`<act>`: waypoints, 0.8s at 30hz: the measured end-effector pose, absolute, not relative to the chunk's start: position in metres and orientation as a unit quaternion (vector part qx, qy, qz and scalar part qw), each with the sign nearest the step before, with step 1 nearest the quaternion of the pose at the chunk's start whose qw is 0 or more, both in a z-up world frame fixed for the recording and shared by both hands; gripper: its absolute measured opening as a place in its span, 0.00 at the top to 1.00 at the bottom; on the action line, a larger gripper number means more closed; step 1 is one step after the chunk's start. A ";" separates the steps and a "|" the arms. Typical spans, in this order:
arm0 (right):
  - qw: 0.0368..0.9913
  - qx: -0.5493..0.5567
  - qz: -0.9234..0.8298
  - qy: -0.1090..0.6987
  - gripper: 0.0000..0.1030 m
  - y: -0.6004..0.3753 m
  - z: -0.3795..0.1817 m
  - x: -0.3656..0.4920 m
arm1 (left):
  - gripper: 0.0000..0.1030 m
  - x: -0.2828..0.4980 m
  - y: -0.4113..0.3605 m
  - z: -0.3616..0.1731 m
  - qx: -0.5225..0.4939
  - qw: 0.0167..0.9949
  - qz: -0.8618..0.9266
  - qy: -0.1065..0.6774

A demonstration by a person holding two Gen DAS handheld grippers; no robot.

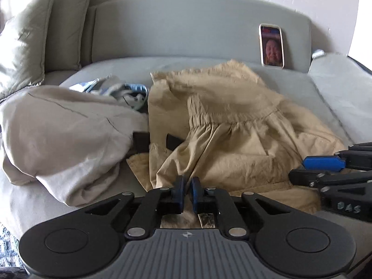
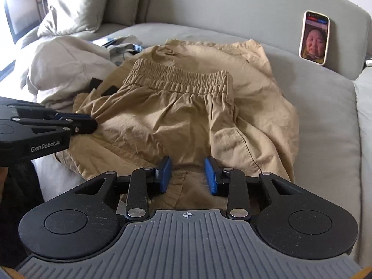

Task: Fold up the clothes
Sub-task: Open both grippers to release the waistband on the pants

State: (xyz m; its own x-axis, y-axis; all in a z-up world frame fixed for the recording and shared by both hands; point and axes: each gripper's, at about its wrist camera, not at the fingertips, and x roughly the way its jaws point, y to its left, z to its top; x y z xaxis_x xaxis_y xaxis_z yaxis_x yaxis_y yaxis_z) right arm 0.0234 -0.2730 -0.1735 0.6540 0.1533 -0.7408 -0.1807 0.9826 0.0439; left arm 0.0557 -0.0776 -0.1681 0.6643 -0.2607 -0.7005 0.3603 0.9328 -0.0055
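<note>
A grey couch (image 2: 325, 121) is taking up most of the room here, its seat serving as the work surface, with pale cushions (image 1: 25, 39) leaning at the far left end. Lying across the seat is a pair of tan trousers (image 2: 176, 116), rumpled and partly doubled over so that the gathered elastic waistband (image 2: 179, 79) is facing up in the middle. Just to the left, touching the tan cloth, a light beige garment (image 1: 60, 134) is sitting in a loose heap, and a small blue-and-white piece of clothing (image 1: 134, 93) is peeking out behind it.

The right gripper (image 2: 187, 174) is hovering over the near edge of the trousers with its blue pads apart — released, pinching nothing, cloth showing in the gap between them. The left gripper (image 1: 188, 191) is resting at the left side of the tan cloth with its pads nearly together; whether a fold of fabric is caught between them, I cannot tell.

A phone (image 2: 315, 37) is standing upright against the backrest at the far right — its screen lit.
</note>
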 end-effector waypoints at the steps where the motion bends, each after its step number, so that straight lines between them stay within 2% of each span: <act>1: 0.913 -0.013 0.093 0.398 0.67 -0.274 -0.166 0.018 | 0.91 0.049 -0.075 -0.162 0.064 0.914 -0.170 0.363; 6: 0.929 0.008 0.088 0.360 0.66 -0.284 -0.135 -0.012 | 0.91 0.021 -0.076 -0.140 0.063 0.929 -0.179 0.318; 10: 0.937 0.023 0.062 0.342 0.66 -0.293 -0.126 -0.032 | 0.87 0.028 -0.087 -0.153 0.076 0.919 -0.178 0.344; 12: 0.936 0.025 0.044 0.350 0.66 -0.296 -0.133 -0.032 | 0.87 0.037 -0.087 -0.166 0.068 0.910 -0.165 0.373; 16: 0.905 0.031 0.029 0.423 0.66 -0.305 -0.167 -0.020 | 0.86 0.045 -0.082 -0.172 0.045 0.902 -0.167 0.395; 22: 0.909 0.032 0.025 0.415 0.66 -0.305 -0.164 -0.022 | 0.86 0.042 -0.083 -0.170 0.059 0.904 -0.165 0.389; 24: 0.911 0.042 0.025 0.409 0.66 -0.308 -0.161 -0.024 | 0.82 0.038 -0.083 -0.163 0.060 0.909 -0.159 0.379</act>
State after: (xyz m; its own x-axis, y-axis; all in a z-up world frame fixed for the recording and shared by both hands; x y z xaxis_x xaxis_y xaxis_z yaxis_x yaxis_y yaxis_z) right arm -0.0237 -0.3082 -0.1614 0.6638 0.0793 -0.7437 -0.0106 0.9953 0.0967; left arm 0.0384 -0.0832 -0.1633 0.6614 -0.2444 -0.7091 0.3356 0.9419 -0.0116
